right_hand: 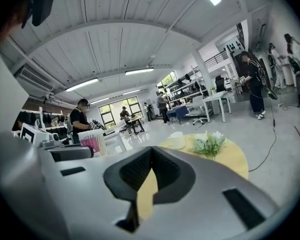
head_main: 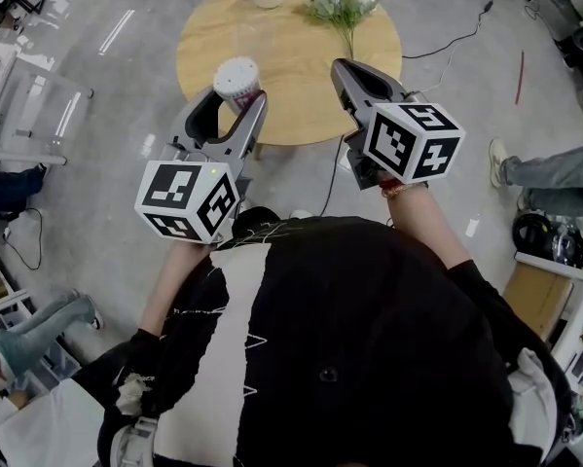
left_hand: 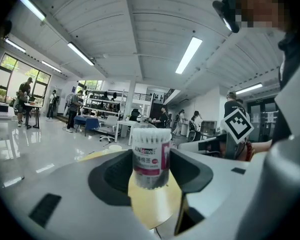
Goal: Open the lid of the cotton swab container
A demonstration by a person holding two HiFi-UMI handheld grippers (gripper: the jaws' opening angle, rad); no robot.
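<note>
**At upper centre-left: container gripped, lid on**

Left gripper (head_main: 240,105) clamps the cotton swab container (head_main: 237,76) upright over the round table (head_main: 301,56) edge, likely steadying it. Right gripper (head_main: 342,69), jaws together and empty, hovers alongside, probably for the lid.

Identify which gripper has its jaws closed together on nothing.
The right gripper: its jaws meet, empty, while the left gripper clasps the cotton swab container.
</note>
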